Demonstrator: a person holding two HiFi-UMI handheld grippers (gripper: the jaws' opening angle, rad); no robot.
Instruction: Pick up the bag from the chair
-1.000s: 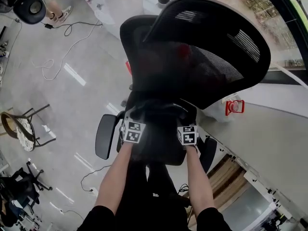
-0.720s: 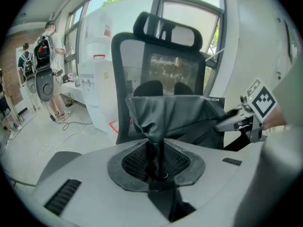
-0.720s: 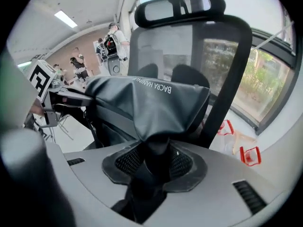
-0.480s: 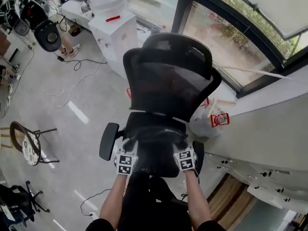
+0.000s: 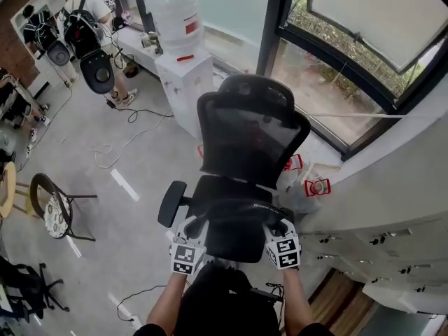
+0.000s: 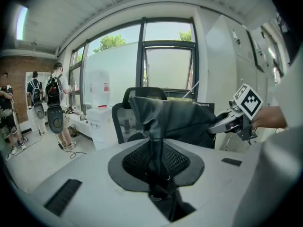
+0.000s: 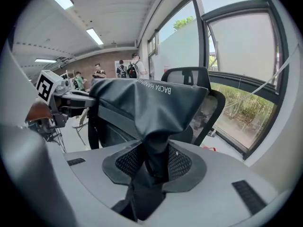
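A black bag hangs lifted in front of a black mesh office chair. In the head view my left gripper pinches the bag's left edge and my right gripper pinches its right edge. In the left gripper view the dark bag fabric is bunched between the shut jaws, with the right gripper beyond it. In the right gripper view the bag, printed with white letters, is clamped the same way, and the left gripper shows at left.
A white cabinet with a water dispenser stands behind the chair by the window. White lockers run along the right. A small round chair sits at left. Cables lie on the floor. People with backpacks stand at far left.
The view has drawn back and up from the chair. Both grippers came toward me with the bag, which now sits off the seat in front of the chair.
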